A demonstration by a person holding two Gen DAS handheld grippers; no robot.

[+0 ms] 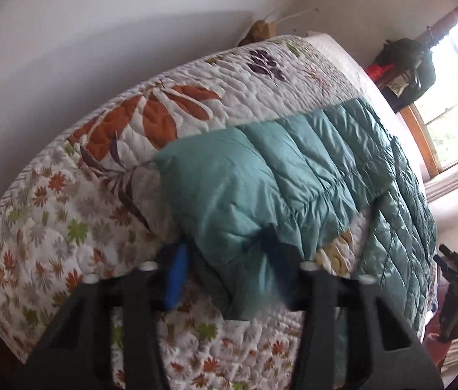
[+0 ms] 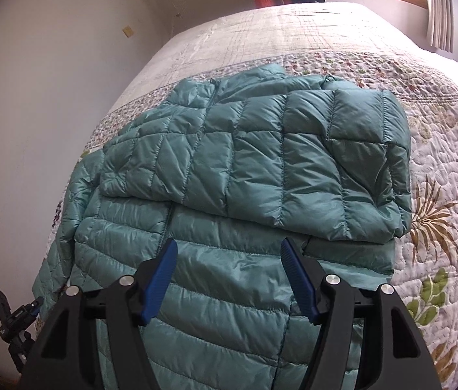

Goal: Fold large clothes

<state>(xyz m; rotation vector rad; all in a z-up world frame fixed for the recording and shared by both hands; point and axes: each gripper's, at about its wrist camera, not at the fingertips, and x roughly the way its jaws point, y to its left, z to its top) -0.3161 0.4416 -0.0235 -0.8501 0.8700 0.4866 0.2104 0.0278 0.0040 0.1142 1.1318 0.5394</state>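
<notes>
Lying on a bed's floral quilt (image 2: pixel 440 149), a teal puffer jacket (image 2: pixel 229 169) has one sleeve folded across its chest.

From the right wrist view the right tool (image 2: pixel 229 279) hangs just above the jacket's lower front with its blue-padded jaws spread wide and nothing between them. The folded sleeve (image 2: pixel 310 149) lies across the jacket's upper body, just beyond the tool. From the left wrist view the left tool (image 1: pixel 229 279) sits at the jacket's other sleeve (image 1: pixel 245 195), where teal cloth bunches between its fingers (image 1: pixel 177 276); motion blur hides the far finger, so I cannot tell whether the jaws are clamped on the cloth. That sleeve drapes over the quilt toward the bed's near edge. A window (image 1: pixel 456 104) stands beyond the bed.
</notes>
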